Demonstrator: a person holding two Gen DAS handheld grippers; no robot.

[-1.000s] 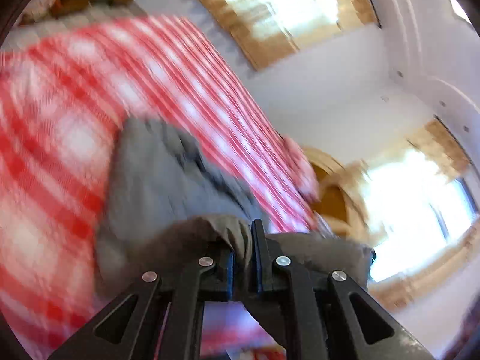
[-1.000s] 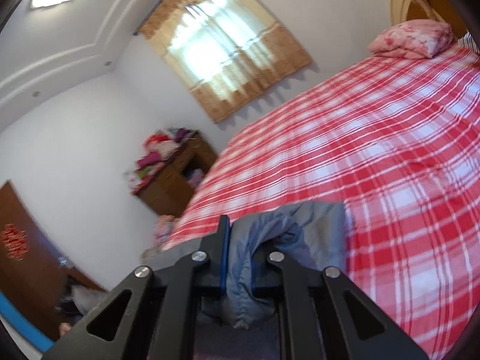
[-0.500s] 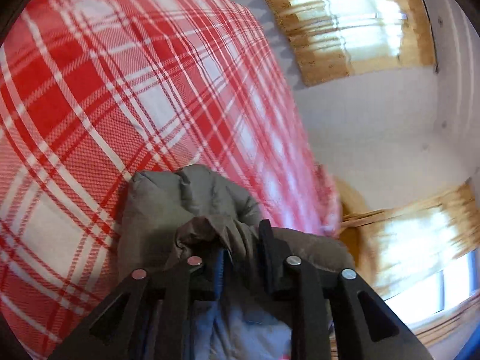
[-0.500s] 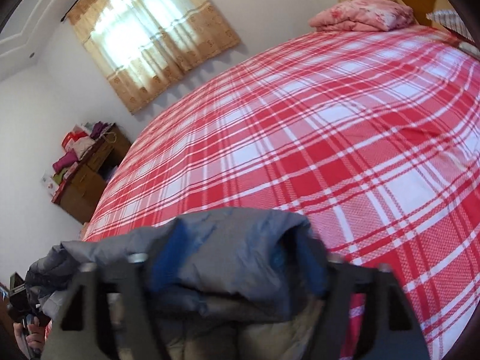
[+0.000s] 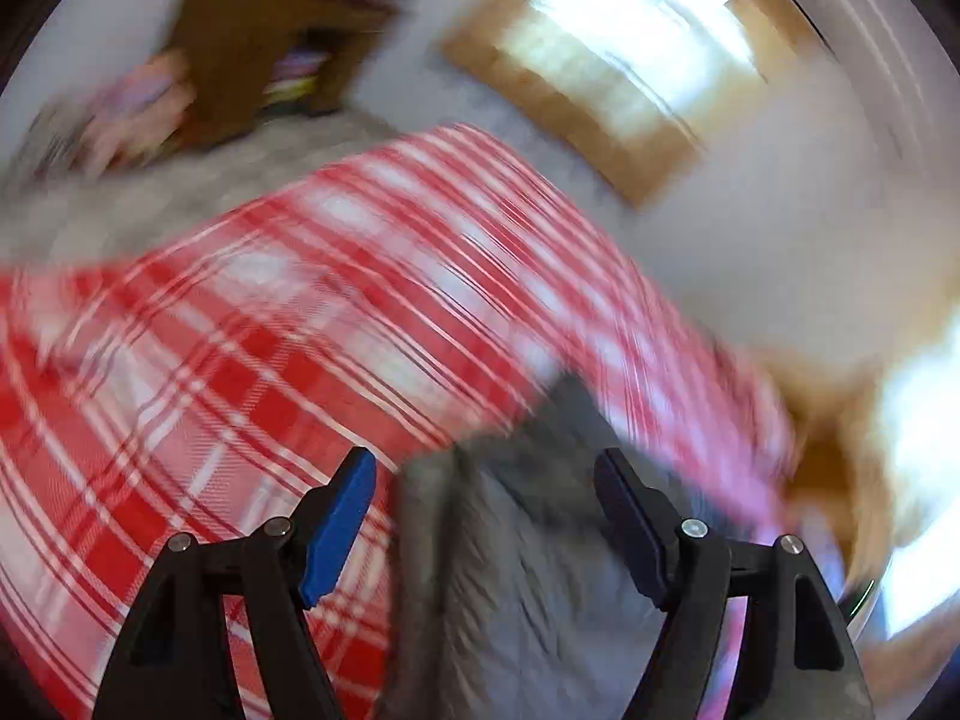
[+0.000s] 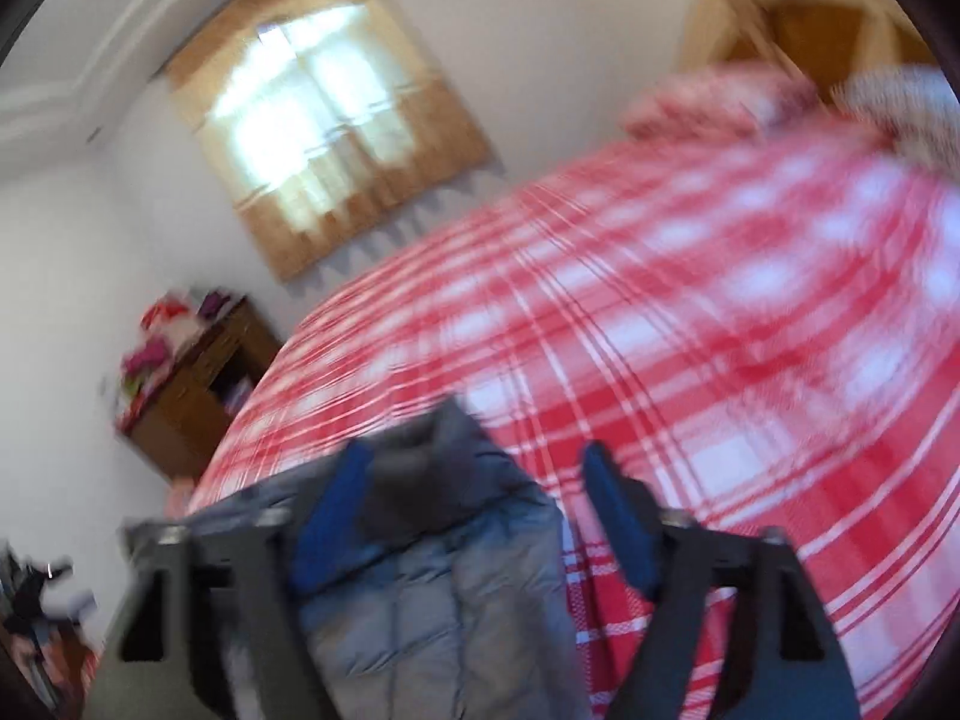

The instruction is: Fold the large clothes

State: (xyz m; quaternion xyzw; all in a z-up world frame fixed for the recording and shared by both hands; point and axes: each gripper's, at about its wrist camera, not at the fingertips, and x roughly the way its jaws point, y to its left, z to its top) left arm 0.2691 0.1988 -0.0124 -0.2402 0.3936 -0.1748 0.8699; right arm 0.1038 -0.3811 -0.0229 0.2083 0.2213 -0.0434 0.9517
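Left gripper (image 5: pixel 485 480) wide open, holding nothing; right gripper (image 6: pixel 474 477) likewise. Jacket (image 6: pixel 432 588) lies on the bed (image 6: pixel 690 360) between each pair of fingers, near the bed's edge. Bare plaid beyond it on all far sides. Both views motion-blurred; jacket's lower part cut off. Grey, quilted, dark collar.

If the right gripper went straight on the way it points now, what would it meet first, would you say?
Most likely the grey padded jacket, whose bunched end lies between the open right gripper and reaches just past it. Beyond that comes the red plaid bedspread. Motion blur makes depth uncertain.
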